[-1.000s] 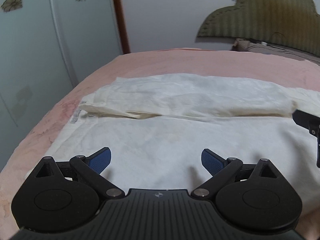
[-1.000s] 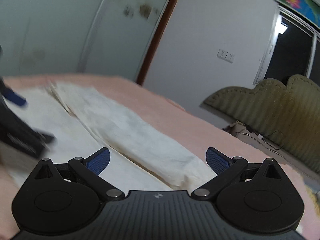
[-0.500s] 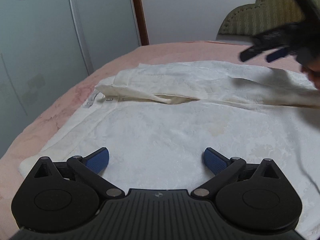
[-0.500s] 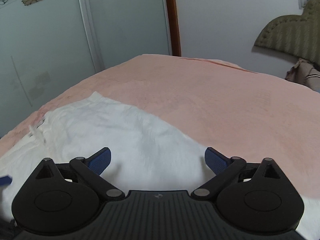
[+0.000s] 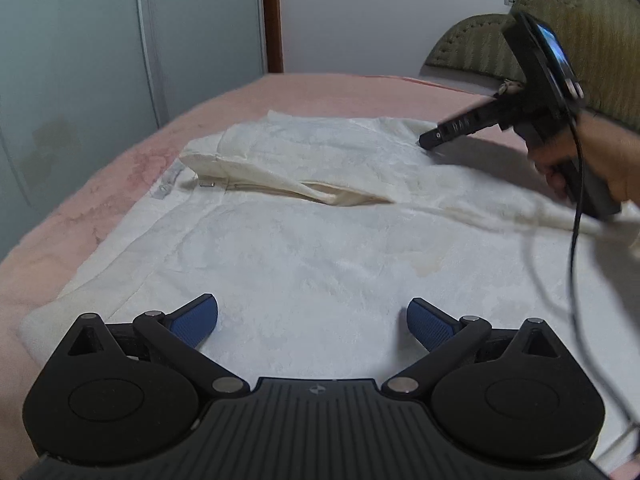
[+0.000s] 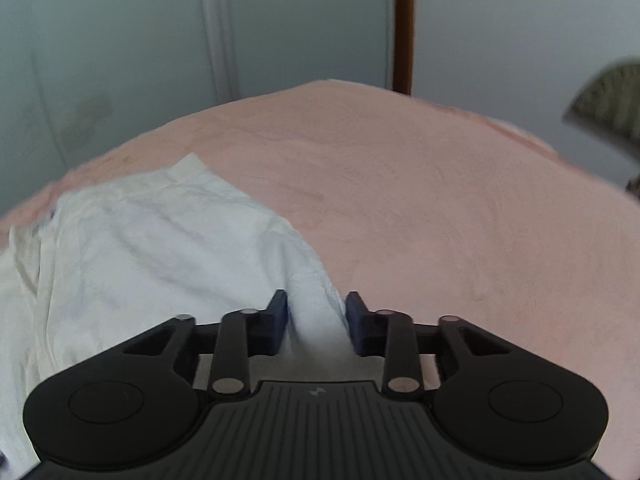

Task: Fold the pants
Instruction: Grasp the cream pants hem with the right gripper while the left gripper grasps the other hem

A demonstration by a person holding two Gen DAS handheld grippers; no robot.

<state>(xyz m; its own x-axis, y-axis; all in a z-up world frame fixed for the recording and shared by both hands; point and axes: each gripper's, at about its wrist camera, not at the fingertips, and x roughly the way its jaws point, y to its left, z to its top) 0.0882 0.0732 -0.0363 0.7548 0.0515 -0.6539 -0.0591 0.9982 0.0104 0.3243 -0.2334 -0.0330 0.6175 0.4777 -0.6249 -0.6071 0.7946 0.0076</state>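
Note:
Cream-white pants (image 5: 320, 248) lie spread on the pink bed (image 5: 320, 92), one layer folded over along the far side. My left gripper (image 5: 312, 320) hovers open over the near part of the cloth, with nothing between its blue pads. At the far right edge of the pants, a hand holds my right gripper (image 5: 430, 142), tip down on the fabric. In the right wrist view the jaws of that gripper (image 6: 316, 312) are closing, and a raised ridge of the pants' (image 6: 152, 240) edge is bunched between the pads, touching both.
Frosted wardrobe doors (image 5: 80, 60) stand to the left of the bed, and an olive padded headboard (image 5: 592, 40) rises at the right. A black cable (image 5: 576, 220) hangs from the right gripper across the cloth. Bare pink bedspread (image 6: 440, 200) stretches beyond the pants' edge.
The right gripper swung across to the far edge of the pants, came down onto it, and its jaws went from wide open to nearly together on the fabric. The left gripper drifted slightly lower.

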